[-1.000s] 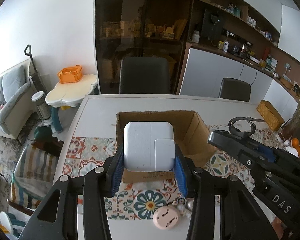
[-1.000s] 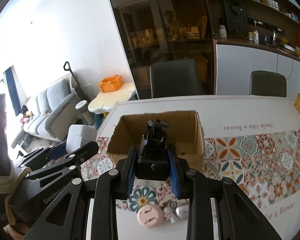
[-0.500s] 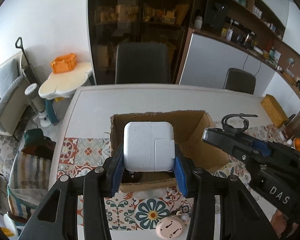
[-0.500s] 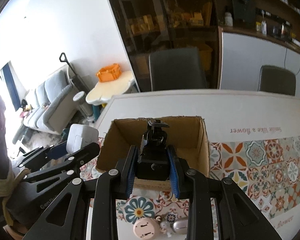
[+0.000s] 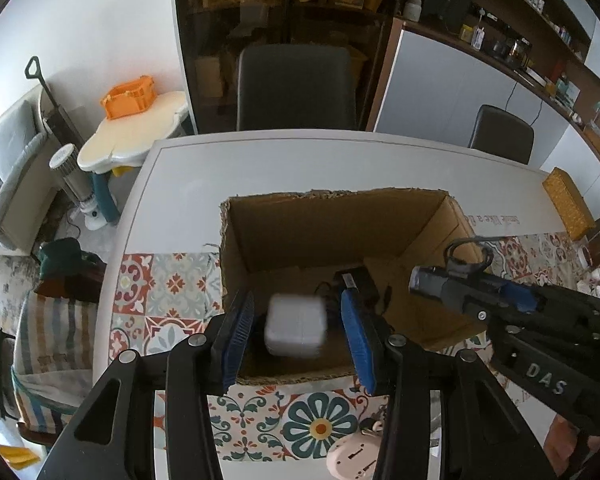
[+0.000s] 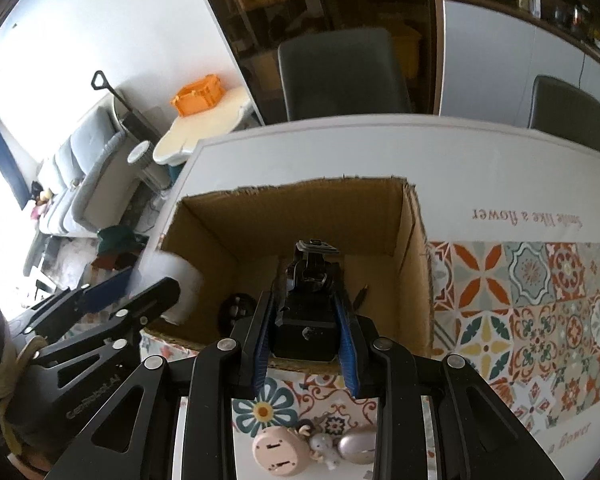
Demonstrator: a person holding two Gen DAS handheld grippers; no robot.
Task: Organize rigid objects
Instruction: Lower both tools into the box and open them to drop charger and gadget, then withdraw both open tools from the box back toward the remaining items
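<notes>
An open cardboard box (image 5: 324, 236) stands on the patterned tablecloth. My left gripper (image 5: 295, 300) hangs over its near left corner, open, with a gap at each blue pad. Between and below the pads a white square charger (image 5: 296, 332) shows blurred and loose inside the box. In the right wrist view the charger (image 6: 184, 288) sits just past the left gripper (image 6: 148, 280). My right gripper (image 6: 304, 298) is shut on a black camera mount (image 6: 306, 320), held over the box (image 6: 300, 216). From the left wrist view the right gripper (image 5: 452, 276) reaches in from the right.
Black items lie on the box floor: a block (image 5: 356, 284) and a round piece (image 6: 236, 308). A pink round gadget (image 6: 278, 454), a small figurine and a silvery oval (image 6: 358, 450) lie near the table's front edge. A wicker basket (image 5: 568, 204) sits far right; chairs stand behind.
Both grippers moved forward and down over the box. The white charger, earlier clamped between the left pads, has come free and is dropping into the box. The right grip is unchanged.
</notes>
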